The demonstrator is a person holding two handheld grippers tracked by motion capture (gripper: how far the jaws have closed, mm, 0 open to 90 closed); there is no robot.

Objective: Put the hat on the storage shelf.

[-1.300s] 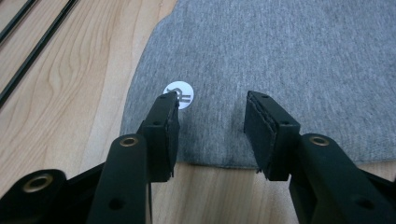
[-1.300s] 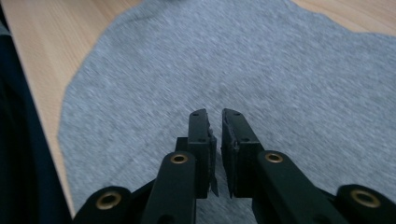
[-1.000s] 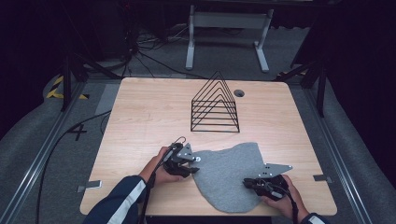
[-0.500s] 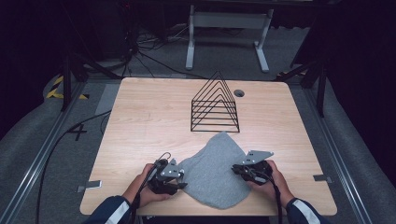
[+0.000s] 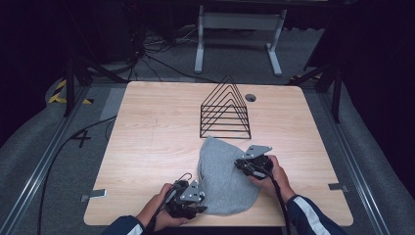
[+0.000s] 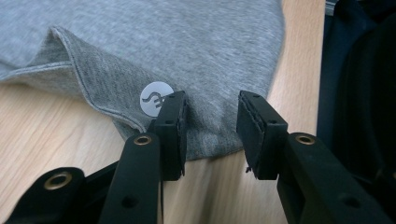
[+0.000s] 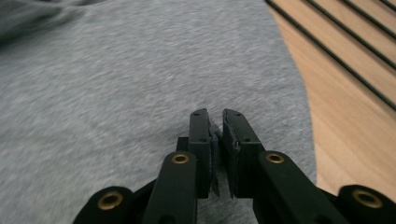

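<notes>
Nearest us, the left gripper [image 5: 188, 203] has its jaws apart and just closing over the grey cloth [image 5: 226, 178] hem; misjudge it and only the edge pinches, then slips. Its own view reveals a white logo tag [image 6: 155, 98]. Beyond, the right gripper [image 5: 247, 165] is nipped tight on the cloth, just short of the wire rack [image 5: 225, 110].
</notes>
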